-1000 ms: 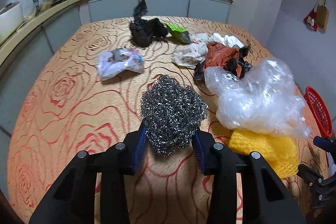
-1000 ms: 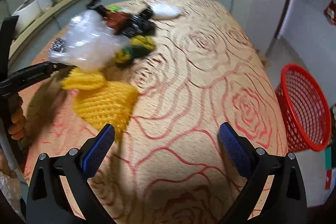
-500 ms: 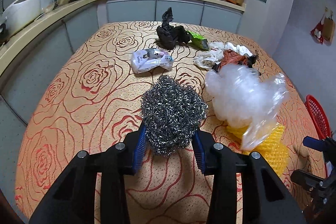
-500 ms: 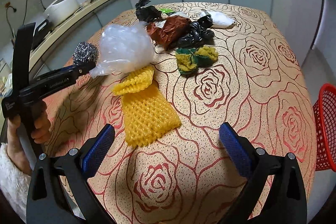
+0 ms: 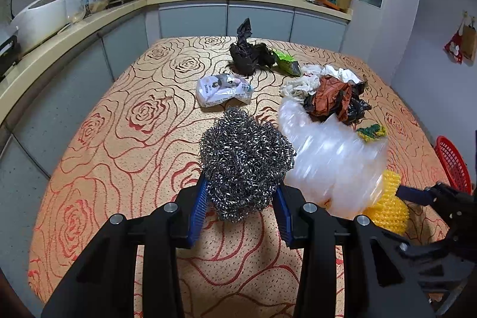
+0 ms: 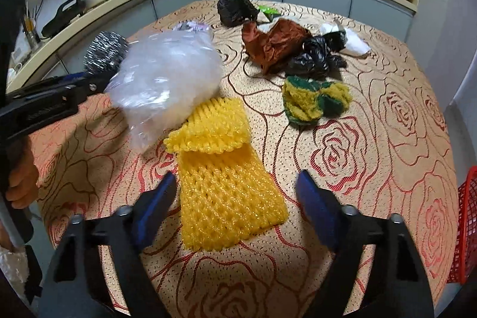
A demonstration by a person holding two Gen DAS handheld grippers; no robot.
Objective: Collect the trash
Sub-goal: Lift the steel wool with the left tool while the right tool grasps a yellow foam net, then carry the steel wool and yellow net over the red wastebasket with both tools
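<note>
Left gripper (image 5: 241, 209): blue pads pinching a ball of steel wool (image 5: 246, 161), held clear above the table (image 5: 125, 145); right gripper (image 6: 235, 198): jaws partly spread, having just been closing, their pads at either side of the near end of a yellow foam net (image 6: 226, 198) but not pressing on it; the net lies flat on the tablecloth, its far end folded over. A clear plastic bag (image 6: 167, 79), blurred, sits at the far left of the net, overlapping its fold, just beside the steel wool; a green-and-yellow sponge (image 6: 316, 102) lies to the far right of the net, apart from it; beyond it, a brown bag (image 6: 274, 43) and black bags (image 6: 316, 58) heaped together; a white packet (image 5: 223, 88) and another black bag (image 5: 247, 55) lie farther off. A red basket (image 6: 465, 231) stands off the table's right edge.
</note>
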